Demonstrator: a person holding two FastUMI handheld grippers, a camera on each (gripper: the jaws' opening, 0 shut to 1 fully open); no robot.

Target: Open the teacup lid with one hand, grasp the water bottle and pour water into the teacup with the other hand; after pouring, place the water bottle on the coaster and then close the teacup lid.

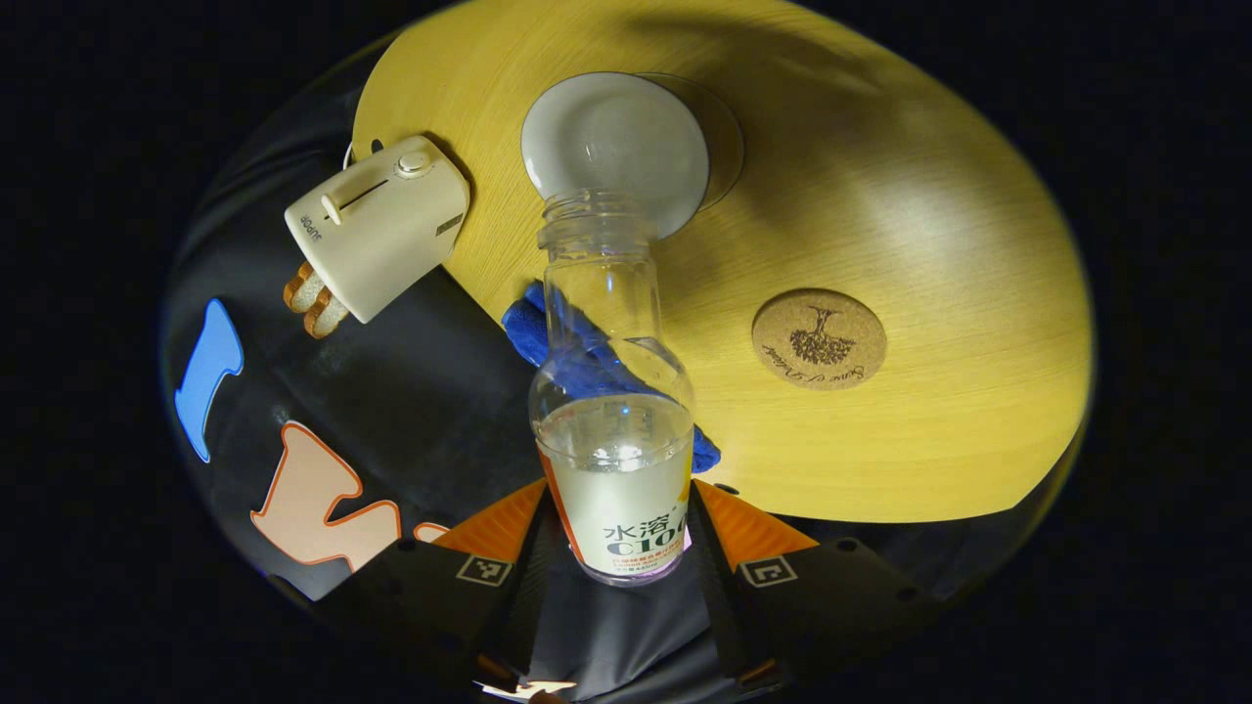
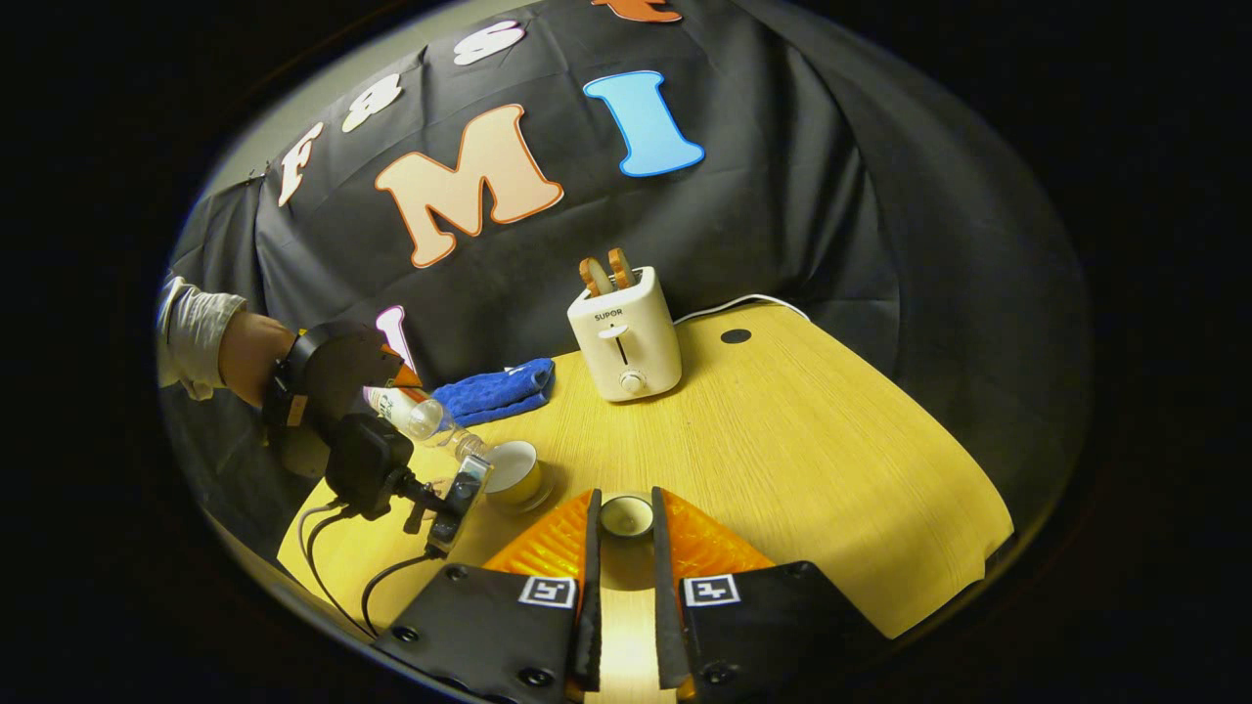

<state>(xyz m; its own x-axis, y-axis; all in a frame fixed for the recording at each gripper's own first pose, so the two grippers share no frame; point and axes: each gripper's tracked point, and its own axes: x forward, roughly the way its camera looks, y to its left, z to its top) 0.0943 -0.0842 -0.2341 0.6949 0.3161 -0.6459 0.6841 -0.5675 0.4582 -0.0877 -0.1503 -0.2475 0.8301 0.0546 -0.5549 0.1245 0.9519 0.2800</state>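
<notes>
My left gripper (image 1: 619,486) is shut on a clear water bottle (image 1: 614,391) that is part full and has no cap. The bottle leans forward, its mouth over the open teacup (image 1: 614,147), whose inside looks pale and smooth. A round cork coaster (image 1: 820,339) lies bare on the wooden table (image 1: 880,196), right of the bottle. In the right gripper view, my right gripper (image 2: 626,501) is shut on the small round teacup lid (image 2: 626,515), held above the table. There a hand (image 2: 249,352) tips the bottle (image 2: 430,420) toward the teacup (image 2: 514,469).
A cream toaster (image 2: 626,337) with bread slices stands at the back of the table (image 2: 831,460), its cord trailing right. A blue cloth (image 2: 494,391) lies folded behind the cup. Cables (image 2: 333,557) hang from the left gripper's body.
</notes>
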